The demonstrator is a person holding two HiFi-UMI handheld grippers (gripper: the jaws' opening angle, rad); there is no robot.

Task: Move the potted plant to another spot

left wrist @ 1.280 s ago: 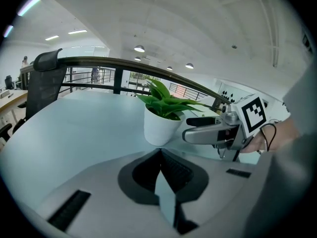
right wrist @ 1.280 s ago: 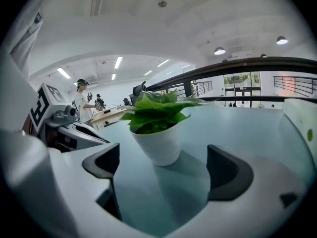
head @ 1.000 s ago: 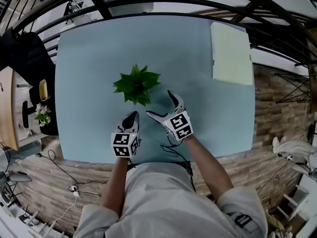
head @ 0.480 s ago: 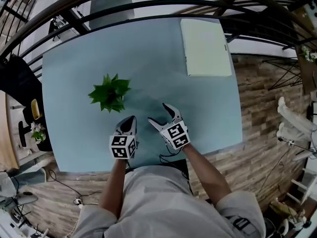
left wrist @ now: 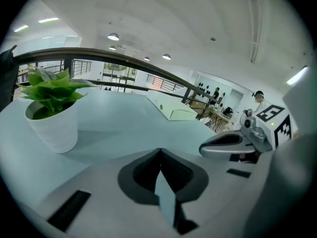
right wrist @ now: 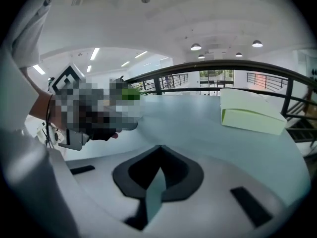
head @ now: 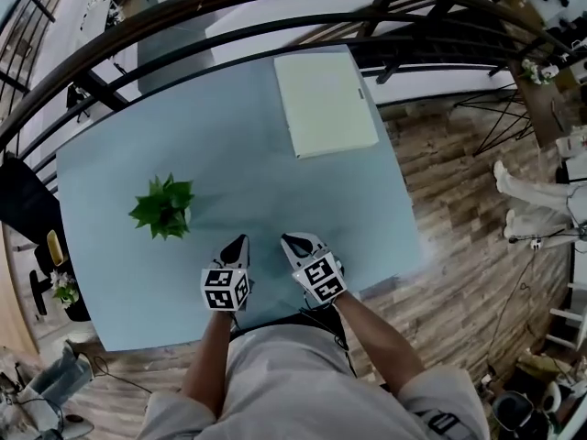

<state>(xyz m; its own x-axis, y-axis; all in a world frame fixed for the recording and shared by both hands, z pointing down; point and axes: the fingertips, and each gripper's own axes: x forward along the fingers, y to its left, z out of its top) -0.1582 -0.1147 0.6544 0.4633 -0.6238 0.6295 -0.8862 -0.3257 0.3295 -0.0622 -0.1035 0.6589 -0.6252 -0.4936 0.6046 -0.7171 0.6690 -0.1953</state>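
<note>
The potted plant (head: pixel 163 207), green leaves in a white pot (left wrist: pixel 52 125), stands alone on the light blue table (head: pixel 238 163), left of both grippers. My left gripper (head: pixel 237 244) hovers near the table's front edge, to the right of the plant and apart from it, its jaws shut and empty (left wrist: pixel 159 150). My right gripper (head: pixel 295 243) hangs beside it; its jaws have just been closing and are now shut with nothing between them (right wrist: pixel 159 148). In the right gripper view only a bit of green leaf (right wrist: pixel 130 94) shows.
A pale green flat box (head: pixel 326 104) lies at the table's far right side, also seen as the box (right wrist: pixel 252 114). A dark curved railing (head: pixel 275 7) runs behind the table. Wooden floor (head: pixel 459 218) lies to the right.
The right gripper's jaws went from wide open to shut, empty. Both grippers drew off to the right, away from the plant, which now sits farther left in the head view.
</note>
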